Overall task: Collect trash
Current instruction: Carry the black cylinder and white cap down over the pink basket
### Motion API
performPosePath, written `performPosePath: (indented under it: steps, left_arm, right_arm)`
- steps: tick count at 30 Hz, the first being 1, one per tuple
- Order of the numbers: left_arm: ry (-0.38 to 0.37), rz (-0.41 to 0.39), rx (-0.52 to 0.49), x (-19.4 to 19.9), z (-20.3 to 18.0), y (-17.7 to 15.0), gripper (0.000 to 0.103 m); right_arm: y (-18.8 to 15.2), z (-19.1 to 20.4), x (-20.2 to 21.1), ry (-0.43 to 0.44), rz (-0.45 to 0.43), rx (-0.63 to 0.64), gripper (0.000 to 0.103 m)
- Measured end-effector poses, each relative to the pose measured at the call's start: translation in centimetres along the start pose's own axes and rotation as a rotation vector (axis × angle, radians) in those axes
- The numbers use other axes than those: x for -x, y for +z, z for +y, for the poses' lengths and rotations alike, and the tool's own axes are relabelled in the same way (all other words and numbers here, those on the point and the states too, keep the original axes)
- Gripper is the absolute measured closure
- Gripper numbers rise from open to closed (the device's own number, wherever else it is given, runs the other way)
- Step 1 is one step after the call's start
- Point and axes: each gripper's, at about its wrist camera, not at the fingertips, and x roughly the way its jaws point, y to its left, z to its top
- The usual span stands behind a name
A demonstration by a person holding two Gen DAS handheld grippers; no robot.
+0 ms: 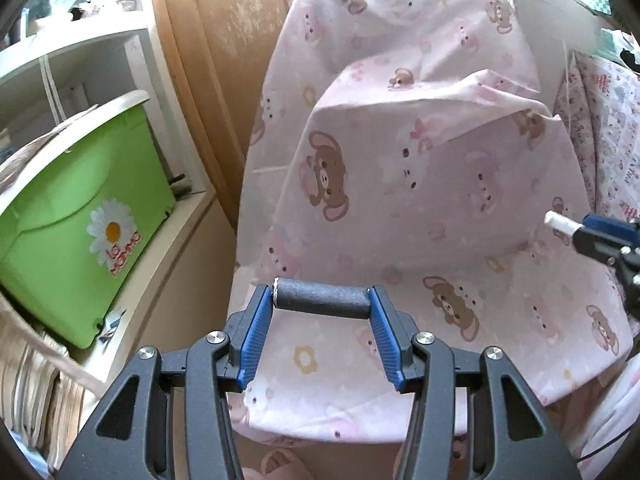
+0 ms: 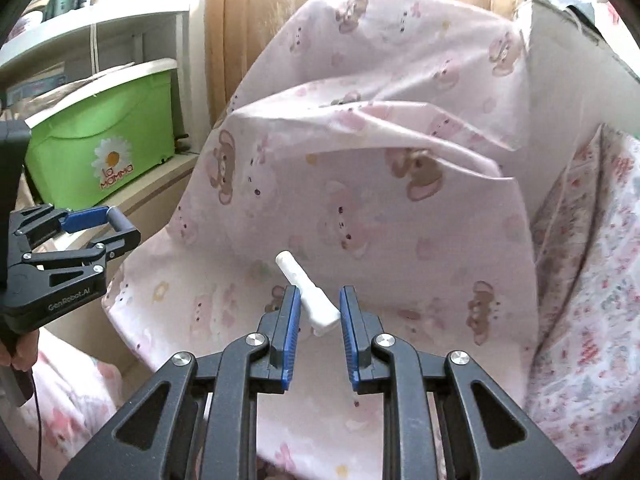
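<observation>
Gripping, left wrist view: a dark grey cylinder (image 1: 321, 299) is pinched end to end between the blue pads of the left gripper (image 1: 322, 300), above the pink bear-print sheet (image 1: 400, 184).
Side items, left wrist view: a green bin (image 1: 80, 224) is seen on the white shelf (image 1: 188, 208); the right gripper (image 1: 576, 232) is seen at the right edge.
Right wrist view: a white plastic piece (image 2: 310, 294) is clamped slantwise by the right gripper (image 2: 318, 308), jaws narrowly apart.
Background: a wooden door (image 2: 280, 4) is seen behind.
</observation>
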Motion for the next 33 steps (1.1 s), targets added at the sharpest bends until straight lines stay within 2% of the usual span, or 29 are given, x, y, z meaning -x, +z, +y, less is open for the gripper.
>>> performPosePath:
  steps: [6, 8, 13, 15, 18, 25, 30, 33]
  left_arm:
    - [-0.055, 0.014, 0.071, 2.8, -0.6, -2.5, 0.055]
    - [-0.081, 0.016, 0.102, 3.8, -0.8, -3.3, 0.055]
    - [-0.092, 0.022, 0.121, 6.3, -1.7, -4.7, 0.055]
    - [-0.102, 0.040, 0.125, 6.6, -2.1, -5.3, 0.055]
    - [-0.127, 0.078, 0.131, 6.2, -3.0, -6.7, 0.055]
    - [-0.122, 0.158, 0.125, 3.2, -5.0, -10.6, 0.055]
    - [-0.168, 0.217, 0.112, 2.2, -5.6, -12.3, 0.055]
    - [-0.204, 0.286, 0.111, 1.2, -6.0, -13.2, 0.055]
  right_arm:
    - [-2.4, -0.8, 4.0, 0.067, -0.010, -0.128, 0.081]
    - [-3.7, -0.7, 5.7, 0.096, -0.044, -0.168, 0.081]
    - [-6.2, -0.1, 8.9, 0.076, -0.061, -0.217, 0.081]
    - [-7.2, 0.0, 9.5, 0.053, -0.027, -0.235, 0.081]
    - [-9.1, 0.0, 9.6, 0.082, 0.003, -0.258, 0.081]
    - [-13.2, 0.4, 7.9, 0.095, 0.087, -0.283, 0.081]
    - [-15.3, 1.1, 6.3, 0.136, 0.179, -0.255, 0.081]
    - [-16.5, 1.5, 5.0, 0.143, 0.243, -0.253, 0.081]
